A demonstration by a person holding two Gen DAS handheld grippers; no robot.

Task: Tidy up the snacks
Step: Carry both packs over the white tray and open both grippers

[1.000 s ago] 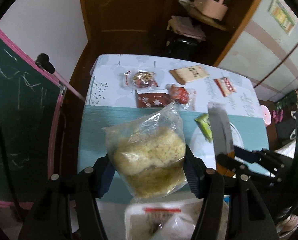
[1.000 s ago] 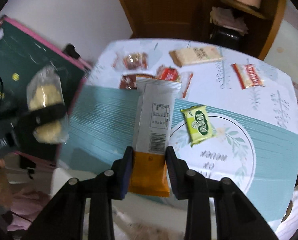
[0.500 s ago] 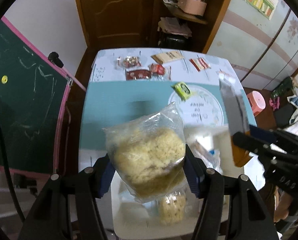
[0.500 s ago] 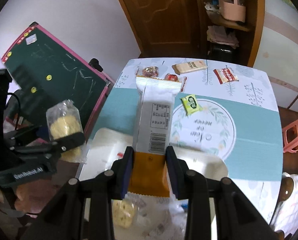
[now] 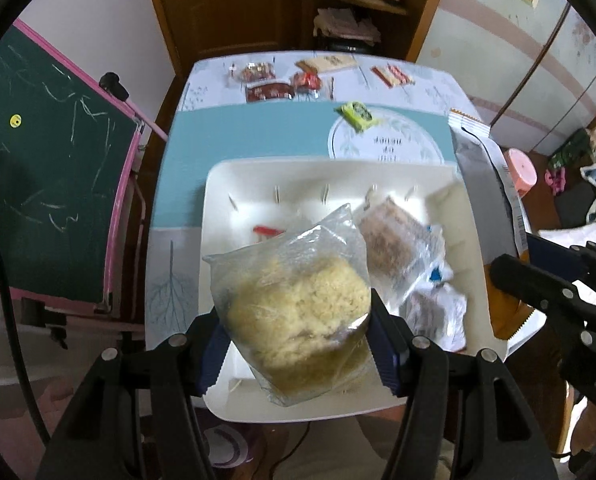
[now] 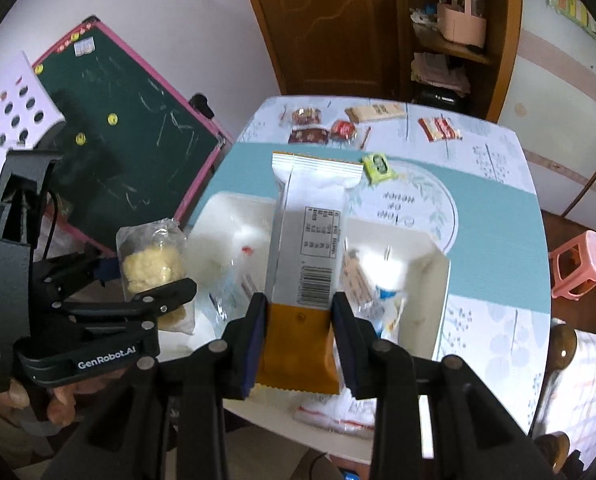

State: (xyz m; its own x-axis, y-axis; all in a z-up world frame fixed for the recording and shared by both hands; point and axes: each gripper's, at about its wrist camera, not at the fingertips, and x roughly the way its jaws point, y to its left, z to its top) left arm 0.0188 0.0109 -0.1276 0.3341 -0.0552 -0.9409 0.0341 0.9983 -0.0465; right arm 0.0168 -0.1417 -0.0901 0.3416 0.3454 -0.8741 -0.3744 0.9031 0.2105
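My left gripper (image 5: 298,344) is shut on a clear bag of yellow puffed snack (image 5: 298,300) and holds it above the near side of a white tray (image 5: 234,176). It also shows in the right wrist view (image 6: 150,268). My right gripper (image 6: 298,336) is shut on a white and orange packet (image 6: 305,248) above the tray (image 6: 429,304). The packet shows at the right in the left wrist view (image 5: 489,184). Several wrapped snacks (image 5: 393,240) lie in the tray.
Loose snacks lie at the table's far end: a green packet (image 6: 379,166), red packets (image 6: 309,134), a tan pack (image 6: 373,112) and a red-white packet (image 6: 439,128). A chalkboard (image 6: 114,160) stands left of the table, a pink stool (image 6: 581,264) to the right.
Both grippers have pulled back and risen from the table's middle, each still holding its snack. The white tray has come into view under them.
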